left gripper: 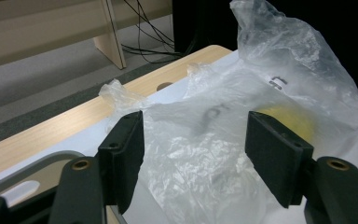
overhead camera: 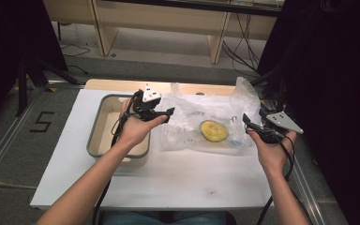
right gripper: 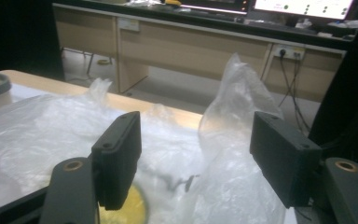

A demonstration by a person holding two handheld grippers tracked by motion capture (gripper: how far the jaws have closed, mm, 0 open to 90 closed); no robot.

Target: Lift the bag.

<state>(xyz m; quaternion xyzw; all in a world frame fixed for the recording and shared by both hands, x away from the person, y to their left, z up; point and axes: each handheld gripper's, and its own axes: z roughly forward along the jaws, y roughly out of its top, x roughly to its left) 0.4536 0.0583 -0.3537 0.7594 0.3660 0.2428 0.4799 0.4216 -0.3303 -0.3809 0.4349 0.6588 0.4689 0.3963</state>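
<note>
White table (overhead camera: pixel 178 178), cream bin (overhead camera: pixel 102 125) on its left, clear plastic bag (overhead camera: pixel 206 123) beside it with the yellow disc (overhead camera: pixel 213 131) inside. Left gripper (overhead camera: pixel 168 112) and right gripper (overhead camera: pixel 246 121) both gape wide, holding nothing, so the bagged disc isn't binned yet.

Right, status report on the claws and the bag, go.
Left claw open, empty, at bag's left edge. Right claw open, empty, at bag's right side. Bag flat on table, yellow disc inside. Tray left, nothing blocking.

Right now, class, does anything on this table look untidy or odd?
Yes: the clear bag lies crumpled and spread on the table, one corner sticking up at right, with a yellow disc inside. The tray sits straight.
</note>
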